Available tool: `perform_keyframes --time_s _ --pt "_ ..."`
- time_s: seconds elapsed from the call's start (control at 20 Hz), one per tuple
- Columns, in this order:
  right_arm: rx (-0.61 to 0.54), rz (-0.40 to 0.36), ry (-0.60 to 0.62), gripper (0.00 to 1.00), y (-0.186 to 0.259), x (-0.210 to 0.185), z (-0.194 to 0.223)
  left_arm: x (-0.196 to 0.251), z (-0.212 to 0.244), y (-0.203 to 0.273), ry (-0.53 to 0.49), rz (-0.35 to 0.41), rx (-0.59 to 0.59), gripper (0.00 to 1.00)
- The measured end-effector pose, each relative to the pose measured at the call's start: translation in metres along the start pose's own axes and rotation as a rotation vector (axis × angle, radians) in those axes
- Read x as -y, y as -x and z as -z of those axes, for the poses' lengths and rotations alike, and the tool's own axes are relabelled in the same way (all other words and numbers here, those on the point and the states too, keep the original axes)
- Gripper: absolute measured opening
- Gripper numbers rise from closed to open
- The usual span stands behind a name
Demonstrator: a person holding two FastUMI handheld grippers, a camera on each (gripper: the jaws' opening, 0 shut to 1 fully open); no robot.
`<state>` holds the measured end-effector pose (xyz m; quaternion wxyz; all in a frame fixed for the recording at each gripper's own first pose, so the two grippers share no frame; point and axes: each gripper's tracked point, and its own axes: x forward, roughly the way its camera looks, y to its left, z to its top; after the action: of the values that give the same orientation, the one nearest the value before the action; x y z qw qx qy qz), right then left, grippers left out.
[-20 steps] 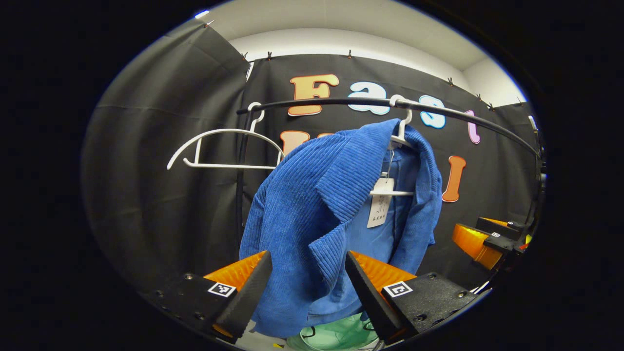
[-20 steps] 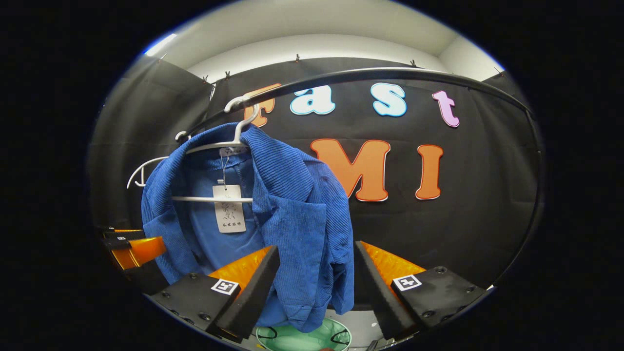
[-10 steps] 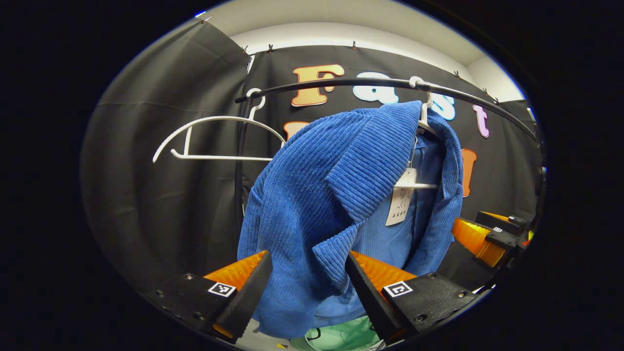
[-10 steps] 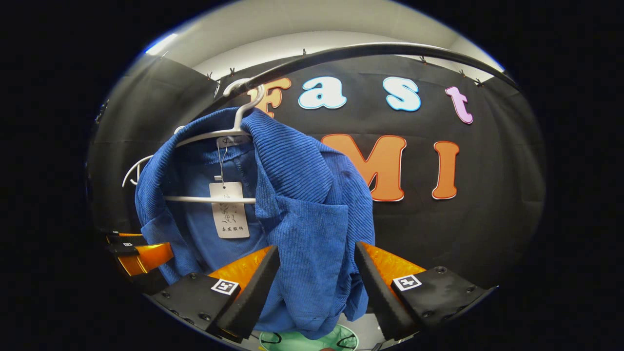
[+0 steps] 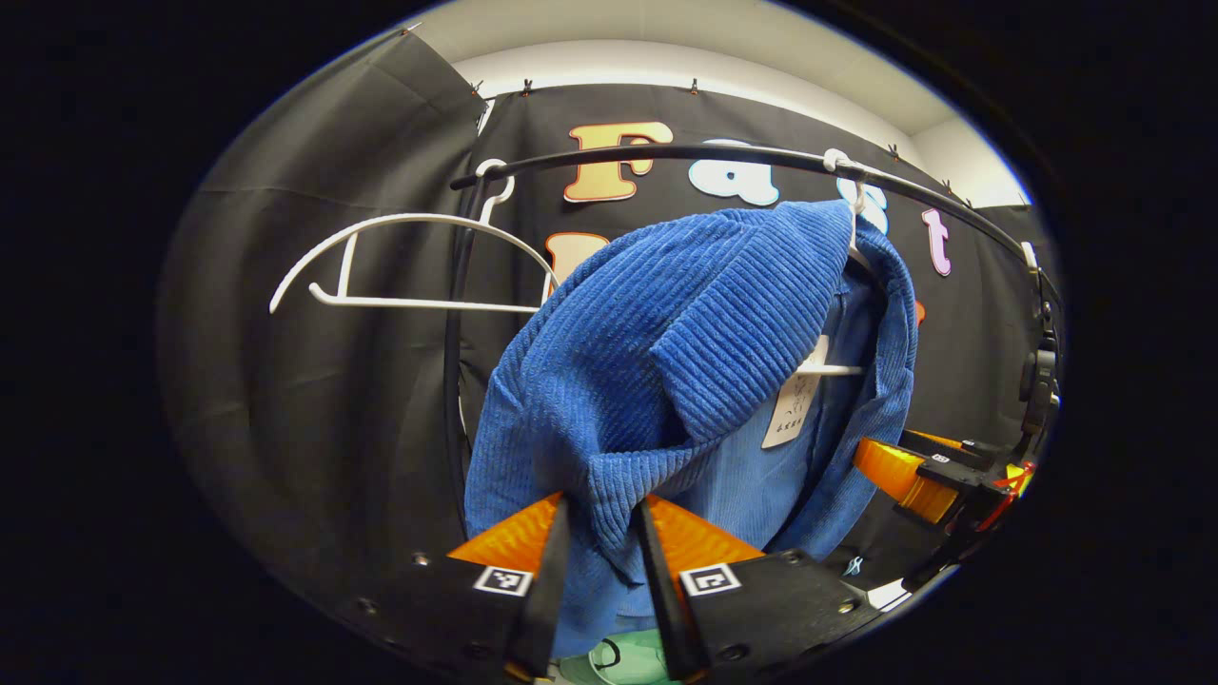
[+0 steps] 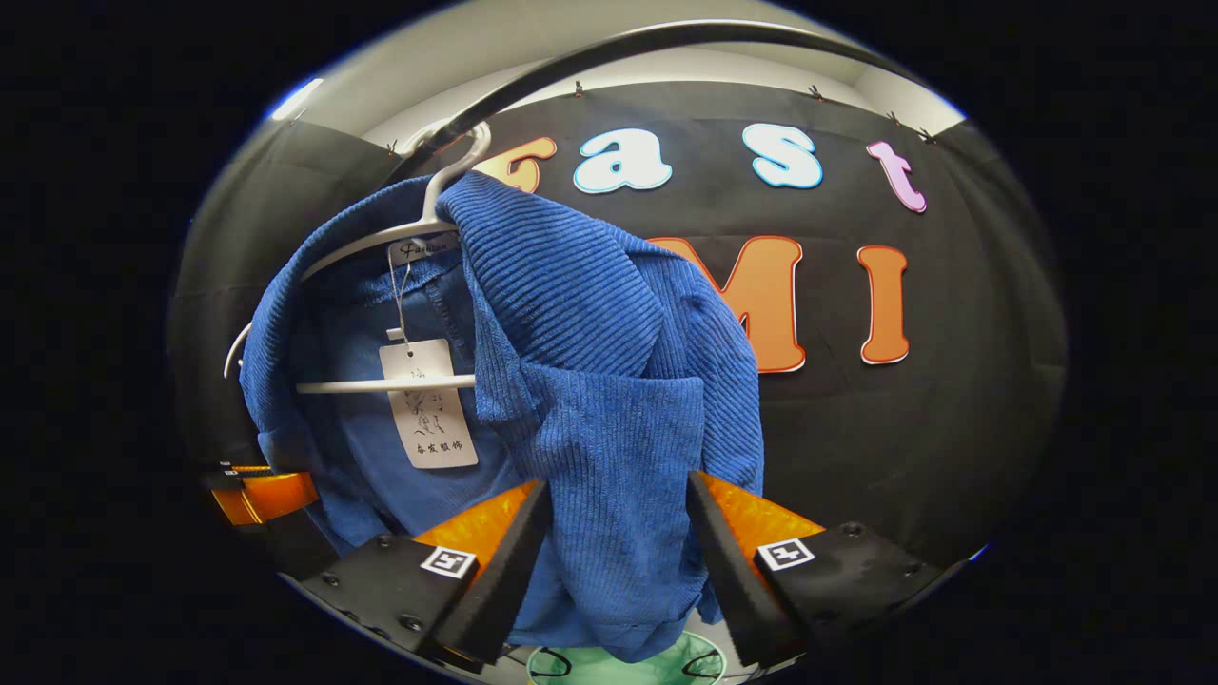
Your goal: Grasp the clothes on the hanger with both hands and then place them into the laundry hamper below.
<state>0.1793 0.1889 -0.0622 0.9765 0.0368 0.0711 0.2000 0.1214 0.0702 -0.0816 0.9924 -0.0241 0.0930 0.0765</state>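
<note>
On the black rail [image 5: 666, 152] hang two white hangers: one bare hanger [image 5: 400, 262] off to the side of the garment in the left gripper view, and one hanger [image 6: 381, 385] carrying the single blue corduroy jacket [image 6: 590, 352]. One paper tag [image 6: 426, 404] dangles inside the jacket's collar, under the rail. Below the jacket's hem, a pale green hamper [image 6: 618, 663] peeks out, only a sliver of its rim showing.

Two grippers are at work. Beneath the rail, the left gripper [image 5: 601, 533] has its fingers drawn nearly together, pinching a fold of the jacket's front edge between them; the fabric bunches where both fingers press on it. The right gripper [image 6: 617, 518] stands wide apart, its fingers straddling the other front panel of the jacket, with cloth hanging between them; whether either finger touches the cloth cannot be told. It also appears at the far side of the jacket in the left gripper view.
</note>
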Motion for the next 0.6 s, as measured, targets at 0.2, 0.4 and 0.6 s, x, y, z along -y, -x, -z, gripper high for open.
perform_keyframes --time_s 0.2,0.4,0.6 --pt "-0.005 -0.029 -0.02 0.75 -0.005 -0.006 0.0 0.006 0.0 0.005 0.035 0.071 -0.02 0.23" --pt "-0.006 -0.047 -0.033 0.67 -0.008 -0.008 -0.001 0.007 -0.003 0.016 -0.016 0.115 -0.029 0.05" --pt "-0.005 -0.078 -0.08 0.3 -0.006 -0.004 -0.006 0.011 -0.008 0.036 0.008 0.197 -0.048 0.03"
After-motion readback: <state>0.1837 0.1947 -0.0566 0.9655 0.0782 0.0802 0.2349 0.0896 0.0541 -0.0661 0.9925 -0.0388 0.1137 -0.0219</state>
